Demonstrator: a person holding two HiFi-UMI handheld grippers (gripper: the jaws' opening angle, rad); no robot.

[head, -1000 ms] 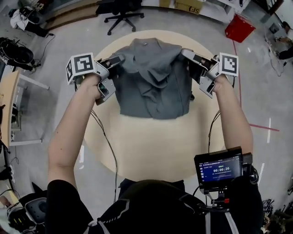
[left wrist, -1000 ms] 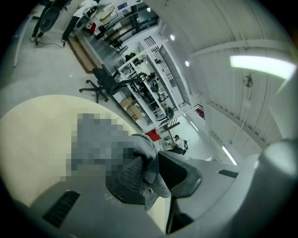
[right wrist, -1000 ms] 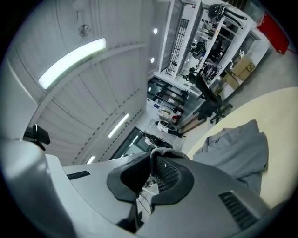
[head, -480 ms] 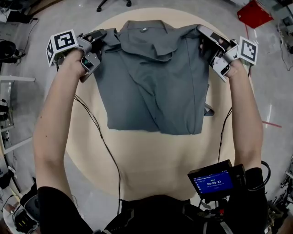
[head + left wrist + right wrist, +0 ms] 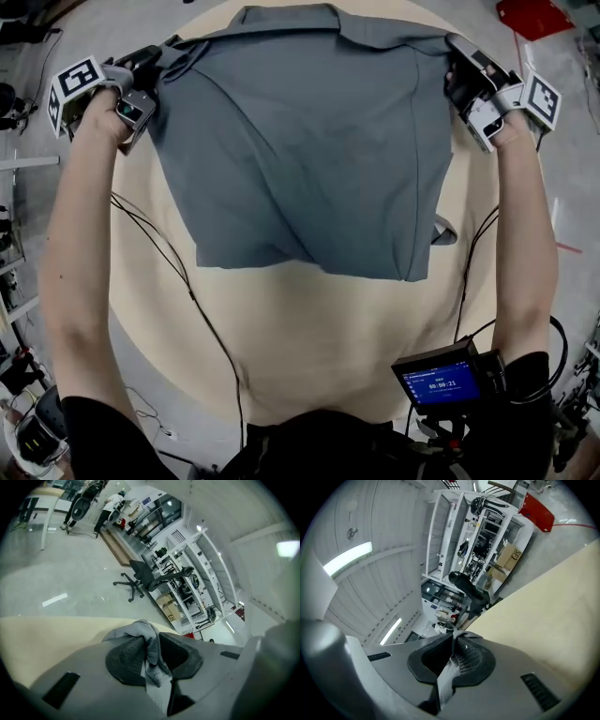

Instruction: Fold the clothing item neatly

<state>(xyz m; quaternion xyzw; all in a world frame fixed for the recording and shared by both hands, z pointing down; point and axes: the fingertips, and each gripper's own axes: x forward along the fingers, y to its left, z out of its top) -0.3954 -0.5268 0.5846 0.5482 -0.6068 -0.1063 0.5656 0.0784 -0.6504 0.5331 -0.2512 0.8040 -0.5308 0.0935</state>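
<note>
A grey shirt (image 5: 309, 150) hangs spread out above the round beige table (image 5: 319, 337), held up by its two top corners. My left gripper (image 5: 161, 58) is shut on the shirt's left corner, and bunched grey cloth (image 5: 145, 639) shows between its pads. My right gripper (image 5: 459, 58) is shut on the right corner, with a thin fold of the cloth (image 5: 451, 663) pinched between its jaws. The shirt's lower hem (image 5: 309, 267) hangs free, and a sleeve end (image 5: 442, 231) sticks out at the lower right.
A small screen (image 5: 444, 380) is fixed at the person's chest. Cables (image 5: 197, 300) run from the grippers over the table. A red bin (image 5: 530, 13) stands on the floor at the far right, and an office chair (image 5: 140, 576) beyond the table.
Both grippers have risen and moved apart with the shirt, which has spread from a crumpled shape into a wide hanging sheet, nearer the camera.
</note>
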